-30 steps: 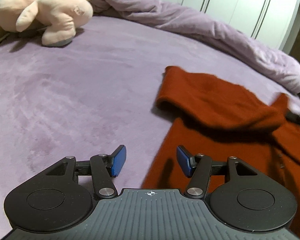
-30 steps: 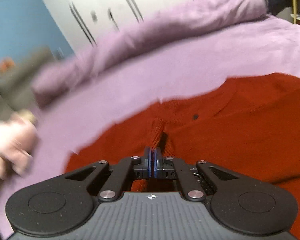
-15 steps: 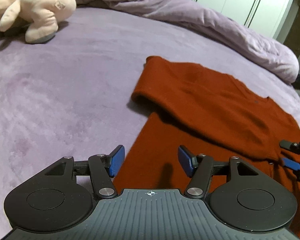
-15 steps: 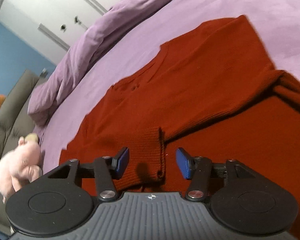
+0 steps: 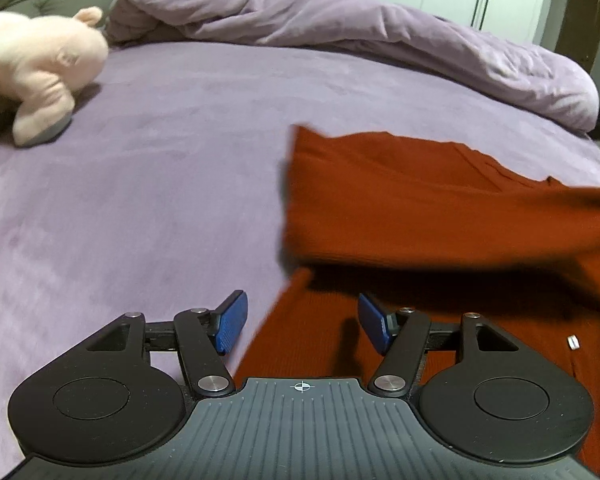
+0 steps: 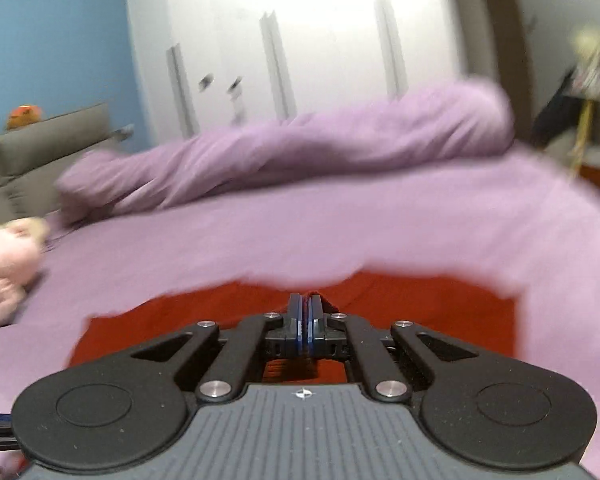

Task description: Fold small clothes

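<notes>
Left gripper [image 5: 302, 322] spread wide over the red sweater [image 5: 440, 208] hem, nothing between its pads, right gripper [image 6: 305, 322] pinched tight on sweater fabric, purple bedspread [image 5: 140, 184] ahead, pink plush [image 5: 40, 64] far left

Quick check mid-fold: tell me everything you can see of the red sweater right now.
The red sweater is a rust-red knit lying on the purple bedspread. One part is folded across the body, casting a dark shadow beneath; a small white tag shows near its right side. The right gripper is shut on a bit of its fabric; the left gripper is open over its near left edge.
</notes>
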A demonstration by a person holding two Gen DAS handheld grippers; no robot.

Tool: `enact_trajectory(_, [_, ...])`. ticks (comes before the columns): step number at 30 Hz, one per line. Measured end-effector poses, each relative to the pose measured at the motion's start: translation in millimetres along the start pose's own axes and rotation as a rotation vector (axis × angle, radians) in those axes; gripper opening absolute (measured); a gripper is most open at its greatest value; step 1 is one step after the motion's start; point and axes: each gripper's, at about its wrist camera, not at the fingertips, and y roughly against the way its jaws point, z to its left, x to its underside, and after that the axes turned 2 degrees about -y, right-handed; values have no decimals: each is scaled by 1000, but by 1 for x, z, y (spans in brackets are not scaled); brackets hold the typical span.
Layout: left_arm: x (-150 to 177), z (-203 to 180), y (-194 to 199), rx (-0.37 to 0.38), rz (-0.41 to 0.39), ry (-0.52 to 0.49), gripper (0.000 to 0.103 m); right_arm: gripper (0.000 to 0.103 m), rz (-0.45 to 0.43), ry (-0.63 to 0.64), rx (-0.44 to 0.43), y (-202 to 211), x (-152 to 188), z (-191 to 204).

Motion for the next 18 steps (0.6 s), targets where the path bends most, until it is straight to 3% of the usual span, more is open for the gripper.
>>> enact_trajectory(2, [-5, -6, -8, -4, 0, -18, 67, 2, 9, -31, 83, -9, -6, -24])
enact_trajectory(4, [-8, -11, -15, -13, 4, -39, 67, 2, 95, -72, 127, -29, -1, -53])
enact_trajectory(6, [-9, -16, -21, -19, 10, -66, 67, 3, 195, -152, 110, -44, 9, -76])
enact_trajectory(8, [-9, -18, -24, -17, 13, -81, 67, 6, 239, -253, 96, -48, 21, -97])
enact_trajectory(12, [-9, -19, -25, -13, 10, -89, 67, 32, 274, -356, 56, -52, 40, -115])
enact_trajectory(15, [-10, -21, -27, -20, 16, -91, 68, 48, 264, -343, 14, -57, 43, -107])
enact_trajectory(17, [-12, -24, -28, -29, 11, -99, 68, 48, 294, -315, -14, -66, 42, -99])
enact_trajectory(18, [-13, -25, -29, -37, 11, -103, 68, 29, 301, -280, 4, -71, 40, -92])
